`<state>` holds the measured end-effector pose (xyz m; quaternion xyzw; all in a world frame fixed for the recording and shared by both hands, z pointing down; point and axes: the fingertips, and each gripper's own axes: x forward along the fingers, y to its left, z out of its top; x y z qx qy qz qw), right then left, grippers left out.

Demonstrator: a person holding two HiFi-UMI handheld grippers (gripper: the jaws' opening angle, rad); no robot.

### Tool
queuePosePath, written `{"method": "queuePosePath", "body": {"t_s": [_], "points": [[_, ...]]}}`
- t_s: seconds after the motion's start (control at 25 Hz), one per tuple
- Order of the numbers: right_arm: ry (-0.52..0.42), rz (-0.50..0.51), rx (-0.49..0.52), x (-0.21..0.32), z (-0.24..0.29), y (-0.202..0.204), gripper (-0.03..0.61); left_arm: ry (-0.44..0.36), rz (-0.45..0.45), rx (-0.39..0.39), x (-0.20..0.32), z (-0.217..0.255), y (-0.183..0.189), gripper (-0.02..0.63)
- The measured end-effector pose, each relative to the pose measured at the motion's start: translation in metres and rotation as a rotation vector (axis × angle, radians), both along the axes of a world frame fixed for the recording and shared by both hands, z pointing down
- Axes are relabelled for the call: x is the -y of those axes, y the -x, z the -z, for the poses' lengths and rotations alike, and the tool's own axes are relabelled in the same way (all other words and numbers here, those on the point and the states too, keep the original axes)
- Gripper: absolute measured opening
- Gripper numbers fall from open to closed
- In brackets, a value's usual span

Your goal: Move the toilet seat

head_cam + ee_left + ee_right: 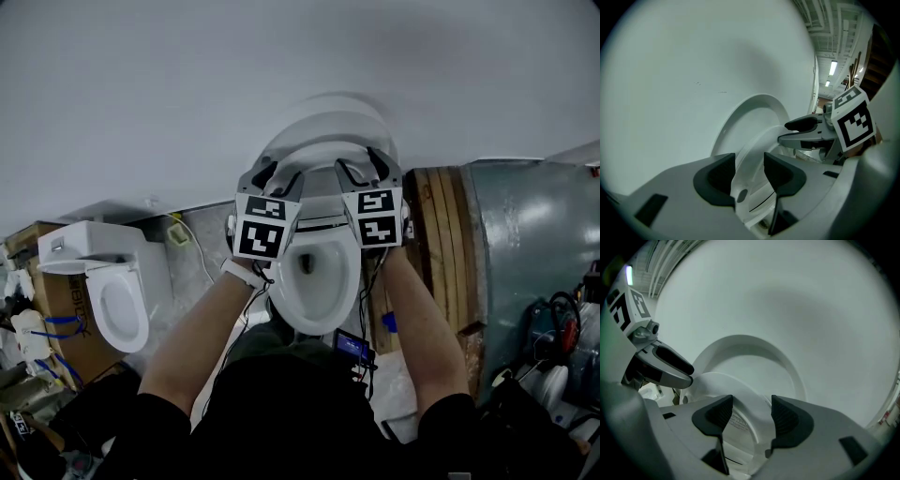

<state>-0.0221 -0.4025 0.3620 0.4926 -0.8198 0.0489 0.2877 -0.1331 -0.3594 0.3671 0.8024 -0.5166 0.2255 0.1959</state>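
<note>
A white toilet [319, 281] stands against the wall with its lid [328, 112] leaning back. The toilet seat [322, 153] is raised partway in front of the lid. My left gripper [273, 175] is at the seat's left side. In the left gripper view its dark pads [717, 180] close on the seat [751, 154]. My right gripper [364, 167] is at the seat's right side. In the right gripper view the seat [743, 397] passes between the pads [785, 420], and the jaws stand wide around it. Each gripper view also shows the other gripper's fingers [806, 124] [670, 363].
A second white toilet [111, 295] sits to the left beside cardboard boxes [52, 300]. Wooden boards [441, 244] and a grey-green panel [530, 253] stand to the right. Cables and tools lie at the far right [558, 328]. The plain wall [281, 56] is right behind the lid.
</note>
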Motion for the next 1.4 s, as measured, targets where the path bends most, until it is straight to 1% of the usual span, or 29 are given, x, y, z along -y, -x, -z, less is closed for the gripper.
{"method": "queuePosePath", "body": {"t_s": [0.12,0.4,0.56,0.64,0.72,0.88,0.96,1.08,1.16,1.24,1.28,1.4], "points": [[0.002,0.002,0.002,0.002,-0.001,0.003,0.285,-0.008,-0.008,-0.015,-0.008,0.004,0.000,0.201],[0.013,0.031,-0.014,-0.001,0.000,0.003,0.285,0.024,-0.019,-0.051,-0.034,0.005,0.000,0.201],[-0.026,-0.009,-0.007,-0.009,0.012,-0.010,0.285,0.025,-0.010,-0.081,-0.050,0.011,0.003,0.201],[-0.024,-0.030,0.017,-0.016,0.016,-0.019,0.285,0.020,-0.008,-0.104,-0.059,0.017,0.005,0.201],[-0.009,-0.042,0.071,-0.028,0.023,-0.028,0.285,0.015,-0.008,-0.129,-0.069,0.024,0.005,0.201],[0.014,-0.041,0.256,-0.069,0.053,-0.054,0.285,0.003,-0.022,-0.168,-0.104,0.042,-0.003,0.201],[0.015,-0.063,0.332,-0.095,0.070,-0.074,0.285,0.002,-0.037,-0.184,-0.128,0.048,-0.006,0.201],[0.043,-0.131,0.387,-0.132,0.084,-0.102,0.284,0.032,-0.032,-0.230,-0.161,0.048,-0.006,0.201],[0.059,-0.163,0.426,-0.158,0.093,-0.114,0.278,0.071,-0.016,-0.296,-0.182,0.049,-0.012,0.201],[0.057,-0.186,0.481,-0.186,0.105,-0.124,0.254,0.100,-0.009,-0.365,-0.202,0.055,-0.023,0.201],[0.052,-0.196,0.504,-0.200,0.111,-0.129,0.230,0.104,-0.015,-0.386,-0.211,0.059,-0.030,0.201],[0.037,-0.208,0.549,-0.236,0.127,-0.138,0.151,0.079,-0.069,-0.408,-0.234,0.078,-0.056,0.201]]}}
